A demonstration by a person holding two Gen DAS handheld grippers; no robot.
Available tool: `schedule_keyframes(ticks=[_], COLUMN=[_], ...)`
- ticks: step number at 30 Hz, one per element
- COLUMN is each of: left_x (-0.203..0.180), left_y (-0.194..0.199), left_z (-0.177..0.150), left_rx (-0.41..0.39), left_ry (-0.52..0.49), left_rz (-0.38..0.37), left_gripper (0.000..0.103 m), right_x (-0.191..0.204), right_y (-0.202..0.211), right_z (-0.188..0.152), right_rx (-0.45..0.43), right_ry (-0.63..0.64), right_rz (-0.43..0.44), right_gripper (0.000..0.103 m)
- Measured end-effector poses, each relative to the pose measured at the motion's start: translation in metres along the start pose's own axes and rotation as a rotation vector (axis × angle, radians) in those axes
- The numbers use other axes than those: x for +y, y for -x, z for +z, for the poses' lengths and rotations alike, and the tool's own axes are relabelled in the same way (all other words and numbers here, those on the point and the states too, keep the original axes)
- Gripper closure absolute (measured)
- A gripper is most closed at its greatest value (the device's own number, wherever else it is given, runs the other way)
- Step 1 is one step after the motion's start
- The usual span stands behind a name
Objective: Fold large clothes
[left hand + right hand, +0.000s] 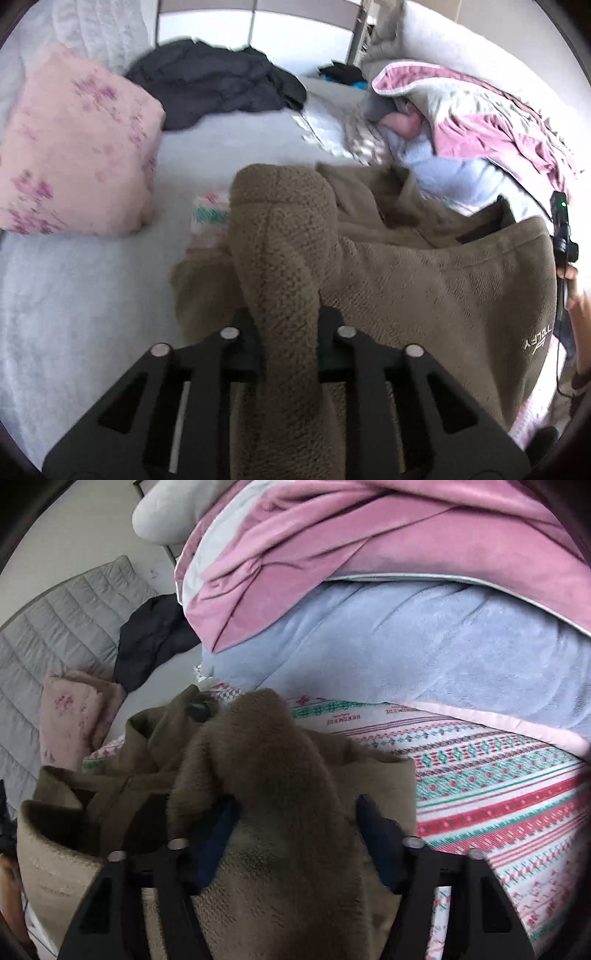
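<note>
Now both grippers, left gripper (290, 332) and right gripper (295, 827), pinch the olive fleece (424, 280) above the bed (74, 295); thick pile could slip free.

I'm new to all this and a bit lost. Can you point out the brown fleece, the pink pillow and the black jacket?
fleece (424, 295): left wrist view, on its flat body.
pink pillow (74, 147): left wrist view, on its top face.
black jacket (214, 81): left wrist view, on its crumpled middle.

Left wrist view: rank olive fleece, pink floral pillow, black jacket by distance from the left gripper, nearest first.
1. Olive fleece: clamped in the left gripper.
2. Pink floral pillow: left side, mid-bed.
3. Black jacket: far end of the bed, centre-left.
</note>
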State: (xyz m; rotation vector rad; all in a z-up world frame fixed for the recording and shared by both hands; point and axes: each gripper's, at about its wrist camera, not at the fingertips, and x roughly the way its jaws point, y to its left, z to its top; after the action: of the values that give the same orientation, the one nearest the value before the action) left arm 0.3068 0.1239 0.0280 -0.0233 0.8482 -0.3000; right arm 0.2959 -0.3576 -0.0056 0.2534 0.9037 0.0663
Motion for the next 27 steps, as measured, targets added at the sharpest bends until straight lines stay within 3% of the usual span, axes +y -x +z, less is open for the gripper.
schedule_keyframes(ticks=[1, 3, 7, 11, 15, 19, 21, 23, 26, 27], left_x=[-0.001, 0.005, 0.022, 0.029, 0.032, 0.041, 0.049, 0.058, 0.071, 0.076], left_y=[0.01, 0.029, 0.058, 0.048, -0.024, -0.115, -0.123, -0.11, -0.078, -0.069], left_z=[0.002, 0.013, 0.046, 0.083, 0.09, 0.058, 0.051, 0.054, 0.052, 0.05], left_rx=[-0.032, -0.102, -0.241, -0.318, -0.23, 0.007, 0.038, 0.016, 0.014, 0.028], left_ry=[0.006, 0.044, 0.112, 0.152, 0.136, 0.104, 0.145, 0.189, 0.217, 0.223], left_rz=[0.017, 0.016, 0.008, 0.016, 0.121, 0.214, 0.199, 0.195, 0.108, 0.068], left_gripper=[0.086, 0.086, 0.086, 0.086, 0.081, 0.075, 0.058, 0.04, 0.034, 0.027], right_x=[0.004, 0.01, -0.001, 0.002, 0.004, -0.015, -0.03, -0.043, -0.061, -0.067], right_y=[0.003, 0.02, 0.066, 0.07, 0.012, -0.055, -0.069, -0.061, -0.036, -0.026], right_z=[0.001, 0.006, 0.041, 0.074, 0.087, 0.069, 0.059, 0.057, 0.054, 0.049], right_rx=[-0.021, -0.106, -0.308, -0.374, -0.256, -0.058, 0.0, -0.012, -0.026, -0.021], right_ry=[0.017, 0.034, -0.078, -0.103, -0.092, -0.111, -0.163, -0.231, -0.298, -0.305], right_rz=[-0.026, -0.071, -0.059, -0.081, -0.201, -0.29, -0.27, -0.218, -0.099, -0.051], right_gripper=[0.085, 0.088, 0.089, 0.088, 0.086, 0.074, 0.064, 0.053, 0.038, 0.034])
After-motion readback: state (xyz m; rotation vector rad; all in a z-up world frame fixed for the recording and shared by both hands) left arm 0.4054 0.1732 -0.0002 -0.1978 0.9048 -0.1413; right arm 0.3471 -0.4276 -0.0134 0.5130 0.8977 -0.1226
